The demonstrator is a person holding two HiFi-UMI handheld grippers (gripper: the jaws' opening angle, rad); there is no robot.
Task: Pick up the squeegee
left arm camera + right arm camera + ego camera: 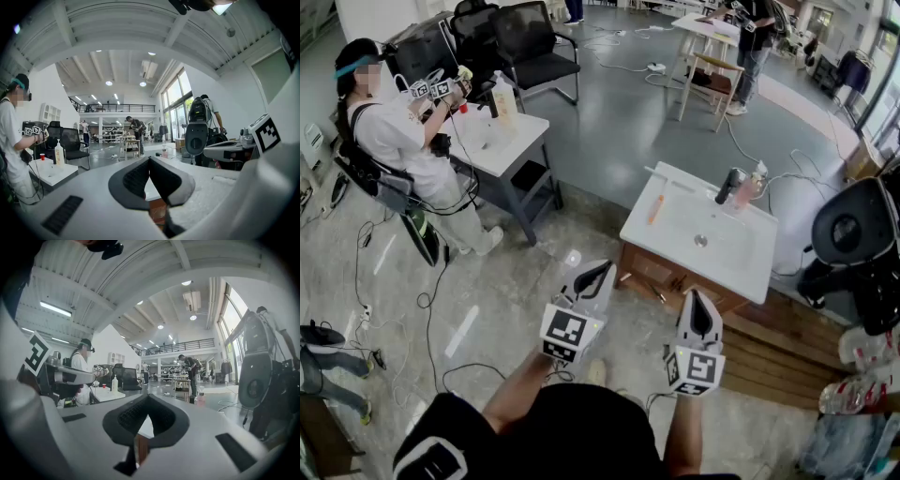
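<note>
A white sink top [675, 248] on a wooden cabinet stands in front of me in the head view. On its left part lies a slim orange tool [655, 208], which looks like the squeegee. A dark tap [729, 185] and a pink bottle [751, 187] stand at the back edge. My left gripper [600, 273] and right gripper [697, 299] hover side by side short of the sink's near edge, both shut and empty. The left gripper [149, 159] and the right gripper [148, 397] each show pads closed tip to tip, pointing about level across the room.
A person with grippers works at a white table [502, 141] at the left, with black chairs [530, 42] behind. Cables trail over the floor [422, 300]. A black chair [855, 228] and wooden boards [787, 361] lie right of the sink. More people stand at tables far back.
</note>
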